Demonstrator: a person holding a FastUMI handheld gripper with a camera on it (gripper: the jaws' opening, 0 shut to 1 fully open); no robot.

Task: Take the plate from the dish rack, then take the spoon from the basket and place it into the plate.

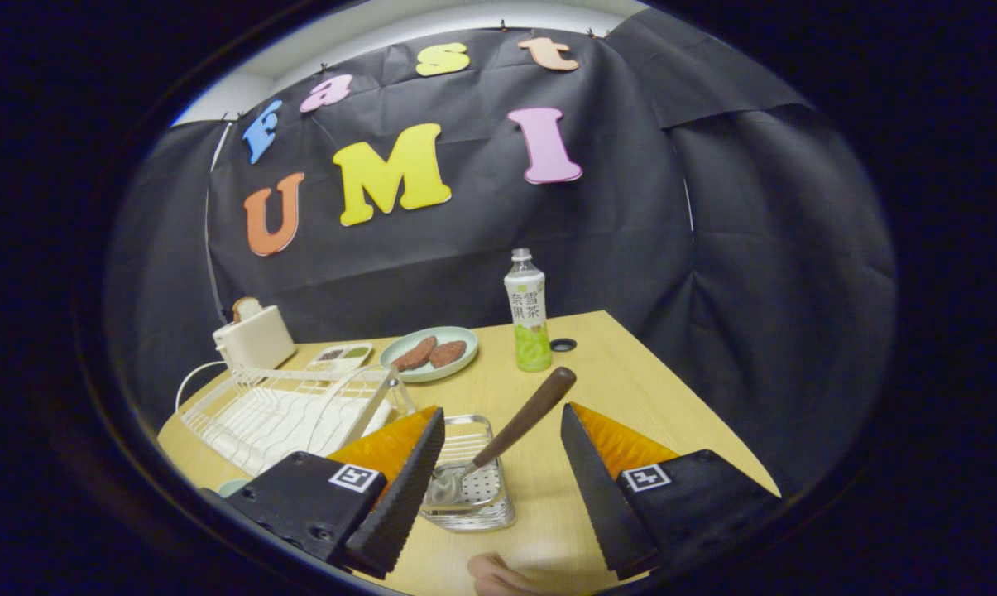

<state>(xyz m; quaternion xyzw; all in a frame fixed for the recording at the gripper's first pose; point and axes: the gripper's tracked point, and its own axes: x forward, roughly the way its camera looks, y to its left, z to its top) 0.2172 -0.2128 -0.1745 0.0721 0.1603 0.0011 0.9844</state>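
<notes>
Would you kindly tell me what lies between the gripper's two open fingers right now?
In the gripper view, the open gripper frames the brown-handled metal spoon, leaning in the clear plastic basket on the wooden table; neither finger touches it.

One spoon (pixel 515 430), one basket (pixel 473 488), one dish rack (pixel 287 410), one bottle (pixel 529 313), one toaster (pixel 252 335), two plates (pixel 399 358).

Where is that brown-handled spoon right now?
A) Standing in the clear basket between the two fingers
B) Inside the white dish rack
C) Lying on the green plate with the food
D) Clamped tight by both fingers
A: the spoon leans in the clear basket with its brown handle rising between the fingers of the open gripper, neither finger touching it; the green plate beyond holds only food.
</notes>
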